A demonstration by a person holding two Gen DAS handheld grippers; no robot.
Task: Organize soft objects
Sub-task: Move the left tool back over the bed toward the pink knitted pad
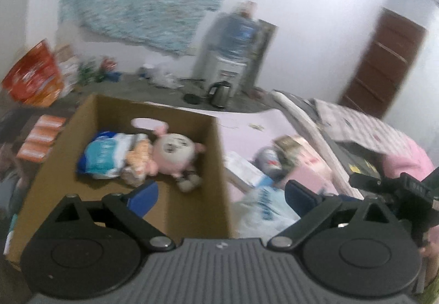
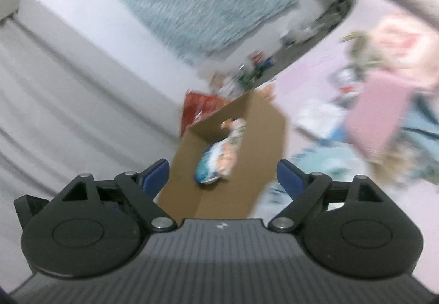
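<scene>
An open cardboard box (image 1: pixel 192 210) stands on the pink bed (image 1: pixel 247 125). Inside it lie a blue-and-white soft pack (image 1: pixel 104 157) and a pink plush doll (image 1: pixel 175 151), side by side. My left gripper (image 1: pixel 221 194) hovers over the box's near right wall, open, with nothing between its blue pads. To the right of the box, several soft items (image 1: pixel 277 158) are heaped on the bed. In the blurred, tilted right wrist view, the right gripper (image 2: pixel 222 173) is open and empty, with the box (image 2: pixel 263 128) and the pack (image 2: pixel 216 164) ahead of it.
A kettle (image 1: pixel 219 94) and a water dispenser (image 1: pixel 236 48) stand on the floor beyond the bed. A red bag (image 1: pixel 33 76) and orange boxes (image 1: pixel 38 139) sit at the left. A folded patterned blanket (image 1: pixel 365 128) lies at the right, near a brown door (image 1: pixel 384 62).
</scene>
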